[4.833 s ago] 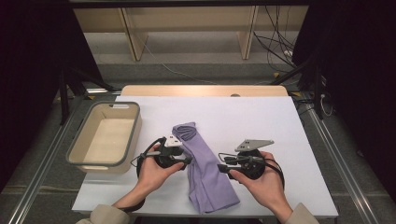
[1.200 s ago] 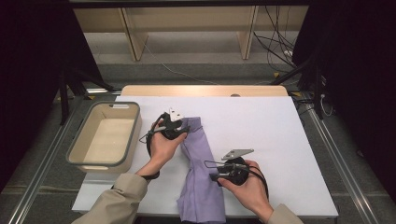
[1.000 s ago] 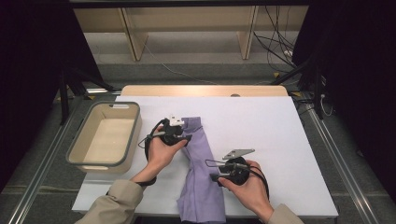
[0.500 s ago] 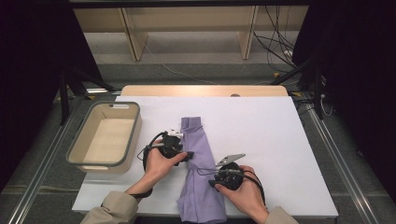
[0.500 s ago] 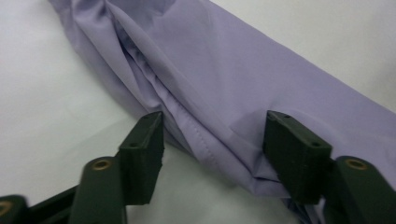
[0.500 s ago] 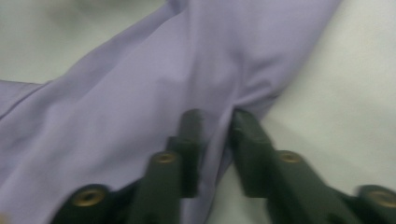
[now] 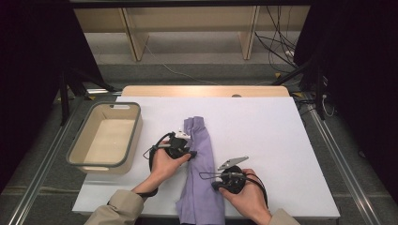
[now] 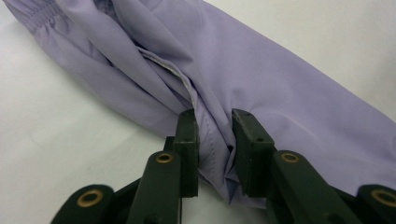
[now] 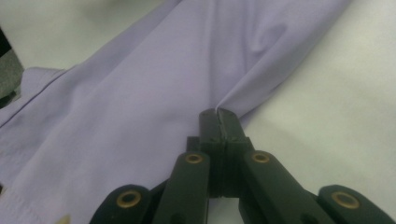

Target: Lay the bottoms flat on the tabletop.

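Two grippers are working on one lilac garment (image 7: 201, 173), which is lying as a long folded strip on the white table (image 7: 281, 140). Taking the garment as the landmark: it is running from the near edge of the table, between your two forearms, up toward the middle of the table, and its near end is hanging a little over that edge.

Your left gripper (image 7: 187, 153) is sitting at the left edge of the garment, about halfway along it. In the left gripper view its jaws have just been closing, and a bunched fold of the cloth (image 8: 212, 140) is standing between them; the pads are pressing on this fold from both sides, with a gap as wide as the fold.

Your right gripper (image 7: 217, 185) is resting at the right edge of the garment, nearer to you than the left one. In the right gripper view its jaws have just been closing too, and now they are meeting fully together, pinching a thin edge of the fabric (image 9: 217, 110) at their tips.

Left of the garment, well apart from it, a beige basket (image 7: 74, 152) is standing on the table.
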Tool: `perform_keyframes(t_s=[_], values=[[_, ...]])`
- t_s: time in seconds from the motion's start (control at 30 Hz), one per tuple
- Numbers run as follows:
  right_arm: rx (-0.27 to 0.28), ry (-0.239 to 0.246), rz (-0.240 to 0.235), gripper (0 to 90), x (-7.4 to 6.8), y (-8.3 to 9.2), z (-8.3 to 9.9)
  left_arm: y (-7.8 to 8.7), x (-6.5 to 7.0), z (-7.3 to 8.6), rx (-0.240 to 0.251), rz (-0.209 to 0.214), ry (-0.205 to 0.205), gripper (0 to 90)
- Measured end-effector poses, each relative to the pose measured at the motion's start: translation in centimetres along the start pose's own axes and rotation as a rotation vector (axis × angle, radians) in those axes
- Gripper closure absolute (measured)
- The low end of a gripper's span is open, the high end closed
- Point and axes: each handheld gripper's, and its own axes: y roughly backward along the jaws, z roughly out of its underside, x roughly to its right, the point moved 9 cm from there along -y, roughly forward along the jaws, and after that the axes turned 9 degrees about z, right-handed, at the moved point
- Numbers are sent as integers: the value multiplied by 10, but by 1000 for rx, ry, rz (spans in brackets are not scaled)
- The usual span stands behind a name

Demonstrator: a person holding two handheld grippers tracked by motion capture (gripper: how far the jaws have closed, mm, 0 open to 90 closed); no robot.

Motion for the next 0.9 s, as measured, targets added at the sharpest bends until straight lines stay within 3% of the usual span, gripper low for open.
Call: perform_keyframes(t_s=[0.17,0.3,0.37,0.5,0.73,0.9], values=[[-29,14,-18,900,-6,5,8,-1,11,1,-12,24,-41,732],[-35,29,-9,899,-7,6,12,0,14,1,-10,21,-70,731],[-26,27,-4,813,-5,7,11,2,14,1,-1,23,-72,726],[25,-6,13,680,2,8,3,7,15,1,-4,22,-72,679],[139,-23,52,508,18,13,-21,25,15,-4,46,47,-62,531],[189,-54,71,471,24,10,-36,39,17,1,59,54,-62,384]])
